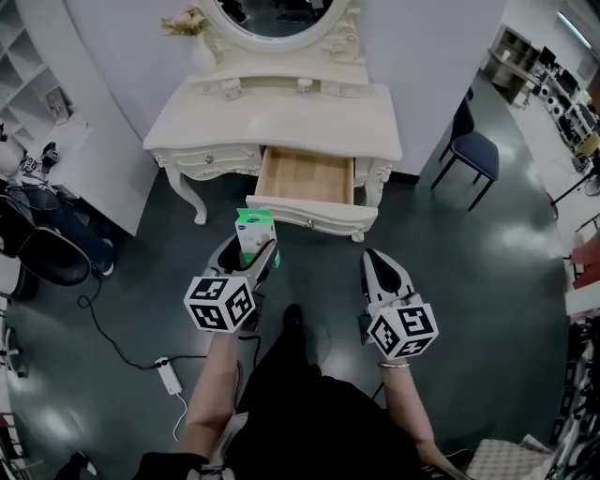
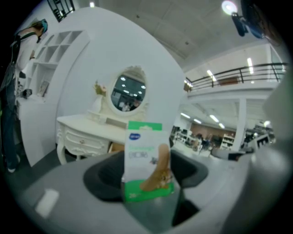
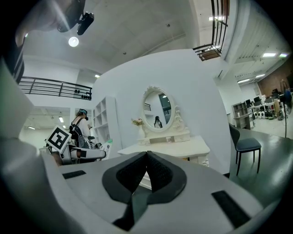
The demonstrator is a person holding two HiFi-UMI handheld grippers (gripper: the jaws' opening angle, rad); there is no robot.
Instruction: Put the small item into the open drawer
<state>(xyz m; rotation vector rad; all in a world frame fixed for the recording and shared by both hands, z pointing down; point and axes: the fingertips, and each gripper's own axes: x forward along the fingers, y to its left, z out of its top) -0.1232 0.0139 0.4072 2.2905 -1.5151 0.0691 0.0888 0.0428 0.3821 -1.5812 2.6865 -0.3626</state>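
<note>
The left hand-held gripper (image 1: pixel 249 255) is clamped on the one small white-and-green cardboard package (image 1: pixel 254 230), with a pad on each side. The package stands upright out of the jaws, long axis vertical, printed face toward the gripper's own camera. In the head view it sits just short of the white front panel of the single open wooden-floored drawer (image 1: pixel 305 178), near that panel's left end. The drawer cavity therefore lies ahead of the package and a little to the right. The drawer's long axis runs left to right across the cream-white carved dressing table (image 1: pixel 281 117), and it is plainly wider than the package. The right hand-held gripper (image 1: pixel 378 262) has its jaws pressed together with nothing between them, and faces the drawer's right end, well apart from the left one. Both are about equally near the drawer, but only the left carries anything. The coming move looks to be forward and slightly right over the front panel, then a release. Counted: one package, one open drawer, two grippers, one oval mirror (image 1: pixel 277 14), one dark blue chair (image 1: pixel 473 155)
</note>
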